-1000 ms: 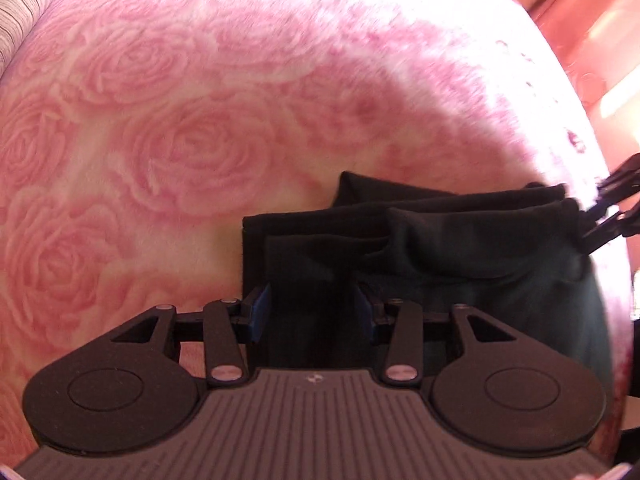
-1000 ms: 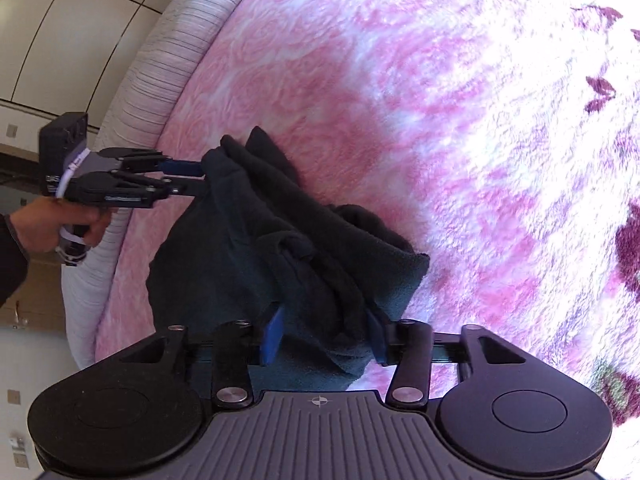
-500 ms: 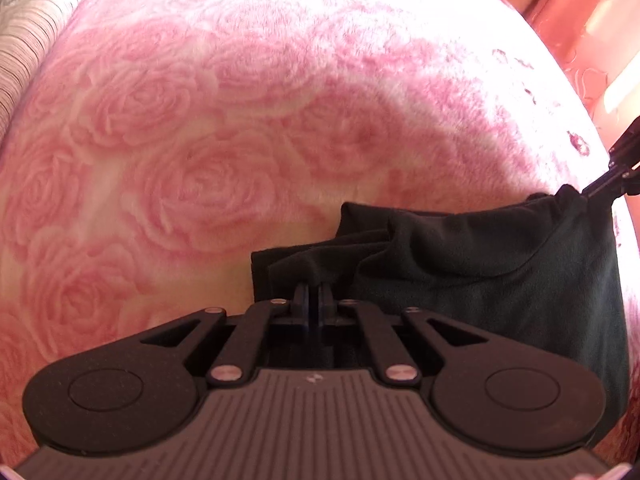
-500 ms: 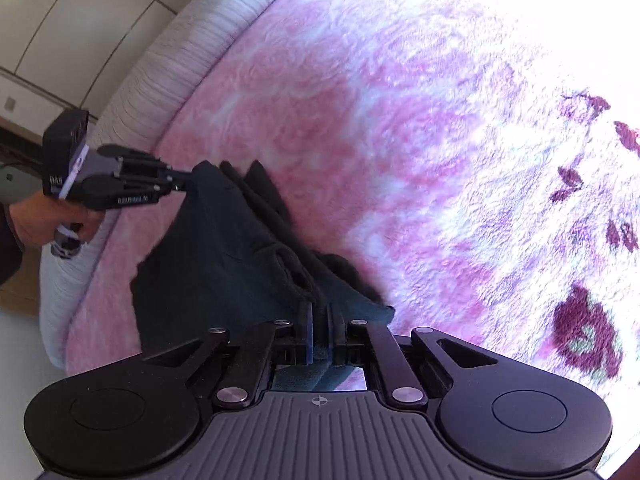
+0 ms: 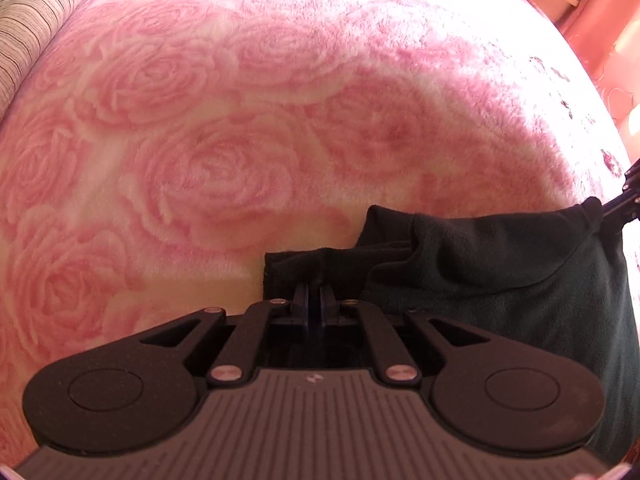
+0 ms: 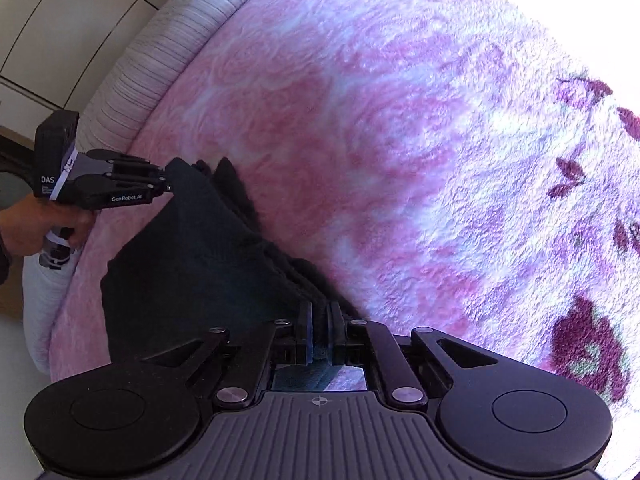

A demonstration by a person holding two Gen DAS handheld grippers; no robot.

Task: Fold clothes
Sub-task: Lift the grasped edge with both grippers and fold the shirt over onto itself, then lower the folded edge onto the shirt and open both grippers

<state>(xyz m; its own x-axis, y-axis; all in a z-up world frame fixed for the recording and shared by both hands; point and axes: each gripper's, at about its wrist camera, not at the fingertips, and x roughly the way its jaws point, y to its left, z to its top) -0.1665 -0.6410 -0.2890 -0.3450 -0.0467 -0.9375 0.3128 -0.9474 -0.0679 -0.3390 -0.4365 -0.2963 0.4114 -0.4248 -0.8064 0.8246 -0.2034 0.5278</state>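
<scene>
A black fleece garment [image 5: 500,276] hangs stretched between my two grippers above the pink rose blanket [image 5: 208,152]. My left gripper [image 5: 314,296] is shut on one corner of the garment. My right gripper [image 6: 320,312] is shut on the opposite corner, with cloth bunched between its blue pads. In the right wrist view the garment [image 6: 192,248] sags from the left gripper [image 6: 166,186], which a hand [image 6: 36,224] holds at the far left. The right gripper's tip [image 5: 624,210] shows at the right edge of the left wrist view.
The pink blanket [image 6: 380,128] covers the bed, with dark purple flowers [image 6: 588,344] at the right. A striped grey mattress edge [image 6: 152,56] borders it, with white tiled floor [image 6: 48,20] beyond. An orange curtain [image 5: 616,60] hangs at the far right.
Both grippers were open around the garment's edges a second ago and have since shut on it. They have lifted and pulled the garment apart, so it now hangs stretched.
</scene>
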